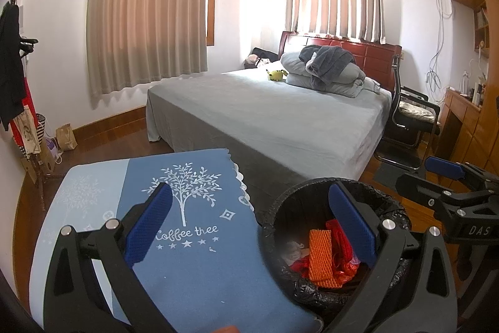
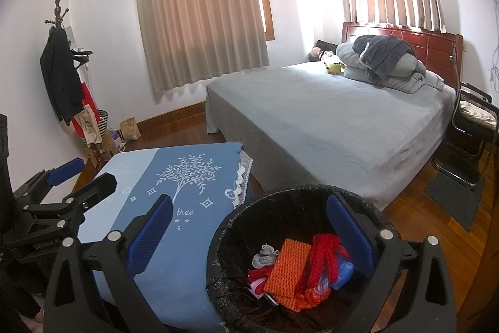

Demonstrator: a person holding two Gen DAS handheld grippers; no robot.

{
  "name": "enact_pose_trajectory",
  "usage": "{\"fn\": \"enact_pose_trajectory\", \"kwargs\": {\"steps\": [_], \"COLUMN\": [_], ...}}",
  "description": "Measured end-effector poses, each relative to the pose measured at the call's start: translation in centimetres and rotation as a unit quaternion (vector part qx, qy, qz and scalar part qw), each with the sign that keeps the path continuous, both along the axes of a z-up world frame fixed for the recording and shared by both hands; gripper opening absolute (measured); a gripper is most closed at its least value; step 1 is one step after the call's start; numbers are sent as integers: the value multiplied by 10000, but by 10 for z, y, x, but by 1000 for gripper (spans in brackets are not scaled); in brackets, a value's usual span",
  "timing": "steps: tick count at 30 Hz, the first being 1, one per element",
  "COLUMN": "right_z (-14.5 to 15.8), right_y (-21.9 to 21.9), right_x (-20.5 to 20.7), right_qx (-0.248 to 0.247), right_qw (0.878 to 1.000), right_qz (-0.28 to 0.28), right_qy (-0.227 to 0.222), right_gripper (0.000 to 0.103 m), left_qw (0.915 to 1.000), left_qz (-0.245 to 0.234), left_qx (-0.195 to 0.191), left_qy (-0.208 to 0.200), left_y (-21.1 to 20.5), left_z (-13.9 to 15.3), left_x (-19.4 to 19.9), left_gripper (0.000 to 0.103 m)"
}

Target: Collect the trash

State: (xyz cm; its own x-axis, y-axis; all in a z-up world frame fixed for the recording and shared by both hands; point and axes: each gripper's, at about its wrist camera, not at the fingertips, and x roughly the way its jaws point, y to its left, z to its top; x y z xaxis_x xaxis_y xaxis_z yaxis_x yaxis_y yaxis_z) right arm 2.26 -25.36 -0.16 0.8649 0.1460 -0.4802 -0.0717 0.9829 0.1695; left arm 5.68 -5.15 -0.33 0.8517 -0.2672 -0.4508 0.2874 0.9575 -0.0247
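The left gripper [image 1: 249, 227] has its jaws spread wide and holds nothing; one blue pad hangs over the blue cloth, the other over the mouth of the bin. The right gripper [image 2: 249, 234] is the same: jaws wide apart, empty, one pad above the cloth and one above the bin. In the left wrist view the right gripper shows at the right edge, beyond the bin; in the right wrist view the left gripper shows at the left edge, over the pale end of the cloth.

The trash lies inside the bin [image 2: 280, 202], a round black basket lined with a crinkled black bag. On top is an orange foam net [image 2: 288, 272], and beside it a red mesh bag [image 2: 326, 255], a grey crumpled wad [image 2: 264, 255], and something blue in clear plastic against the right wall. The same orange net [image 1: 318, 252] and red scraps show in the left wrist view.

The bin stands just beside the worktop [image 1: 199, 270], which is covered by a blue cloth printed with a white tree and the words "Coffee thee". No trash shows on the cloth.

Behind them is a bed [image 2: 327, 120] with a grey sheet, folded bedding heaped at its head and a small yellow soft toy [image 2: 334, 68] near it. A coat rack [image 2: 62, 64] hung with dark clothes stands by the left wall.
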Motion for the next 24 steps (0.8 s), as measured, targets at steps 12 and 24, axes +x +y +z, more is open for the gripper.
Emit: {"fn": "enact_pose_trajectory", "kwargs": {"steps": [12,24], "right_z": [0,0], "right_y": [1,0], "right_x": [0,0], "right_qx": [-5,-3], "right_qw": [10000,10000], "right_qz": [1,0], "right_qy": [0,0], "right_gripper": [97,97], "left_qw": [10000,10000], "left_qz": [2,-2], "left_qx": [-1,5], "left_qy": [-2,-1], "left_y": [1,1], "left_z": [-1,-1], "left_x": [0,-1], "left_gripper": [98,98]}}
